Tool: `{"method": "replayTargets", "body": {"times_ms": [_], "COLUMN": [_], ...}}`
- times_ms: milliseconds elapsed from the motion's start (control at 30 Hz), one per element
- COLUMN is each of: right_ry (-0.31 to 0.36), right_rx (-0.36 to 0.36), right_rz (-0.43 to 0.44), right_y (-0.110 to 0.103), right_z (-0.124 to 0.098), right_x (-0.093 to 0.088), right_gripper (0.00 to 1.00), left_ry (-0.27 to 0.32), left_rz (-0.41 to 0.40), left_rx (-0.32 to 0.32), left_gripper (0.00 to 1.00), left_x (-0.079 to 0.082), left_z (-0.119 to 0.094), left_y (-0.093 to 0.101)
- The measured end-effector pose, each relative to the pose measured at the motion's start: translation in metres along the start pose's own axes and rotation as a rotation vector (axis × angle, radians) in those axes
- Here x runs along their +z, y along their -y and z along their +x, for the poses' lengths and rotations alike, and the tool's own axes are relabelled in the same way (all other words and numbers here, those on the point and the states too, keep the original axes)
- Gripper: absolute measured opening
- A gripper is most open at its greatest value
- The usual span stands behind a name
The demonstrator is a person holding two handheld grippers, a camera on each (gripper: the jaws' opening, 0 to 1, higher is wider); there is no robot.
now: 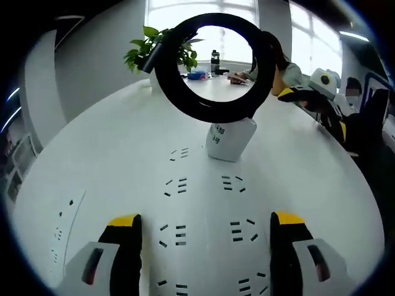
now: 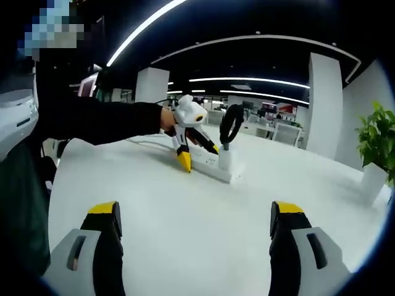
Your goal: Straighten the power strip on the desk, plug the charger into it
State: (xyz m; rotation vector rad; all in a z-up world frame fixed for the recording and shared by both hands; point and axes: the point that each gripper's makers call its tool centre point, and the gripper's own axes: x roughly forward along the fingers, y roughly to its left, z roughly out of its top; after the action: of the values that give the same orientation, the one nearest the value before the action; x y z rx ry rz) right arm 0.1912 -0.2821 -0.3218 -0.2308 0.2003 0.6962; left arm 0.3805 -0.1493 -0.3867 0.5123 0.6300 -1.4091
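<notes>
The white power strip lies on the white desk, its socket rows running away from me in the left gripper view. My left gripper is open right above its near end, one jaw on each side of the socket rows. A white charger stands upright on the strip, with a black coiled cable looped above it. In the right gripper view the strip, charger and left gripper are farther off across the desk. My right gripper is open and holds nothing.
A potted plant stands at the desk's far side, with a dark bottle and a small blue thing near it. A seated person is behind them. My right gripper is off to the right. A black sleeve reaches to the left gripper.
</notes>
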Motion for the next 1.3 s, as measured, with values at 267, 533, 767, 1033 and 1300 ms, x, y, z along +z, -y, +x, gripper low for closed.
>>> {"method": "replayTargets", "body": {"times_ms": [267, 533, 767, 1033, 1300], "right_ry": [-0.008, -0.011, -0.003, 0.012, 0.011], "right_rx": [-0.002, 0.000, -0.002, -0.028, -0.031], "right_rz": [-0.001, 0.001, 0.004, 0.000, 0.011], "right_y": [0.001, -0.001, -0.004, -0.002, -0.002], "right_z": [0.000, 0.002, 0.005, 0.003, 0.003], "right_x": [-0.003, -0.005, -0.004, 0.000, -0.001], "right_gripper": [1.00, 0.99, 0.99, 0.97, 0.97], "left_ry": [0.023, 0.030, 0.022, 0.013, 0.019], "left_rz": [-0.005, -0.001, 0.003, 0.025, 0.036], "left_rx": [0.002, -0.014, -0.008, -0.035, -0.047], "left_gripper": [0.83, 0.79, 0.77, 0.77, 0.77], "left_x": [0.003, 0.002, 0.003, 0.003, 0.003], "left_z": [0.002, 0.006, 0.008, 0.007, 0.005], "left_y": [0.003, 0.002, 0.002, 0.008, 0.015]}}
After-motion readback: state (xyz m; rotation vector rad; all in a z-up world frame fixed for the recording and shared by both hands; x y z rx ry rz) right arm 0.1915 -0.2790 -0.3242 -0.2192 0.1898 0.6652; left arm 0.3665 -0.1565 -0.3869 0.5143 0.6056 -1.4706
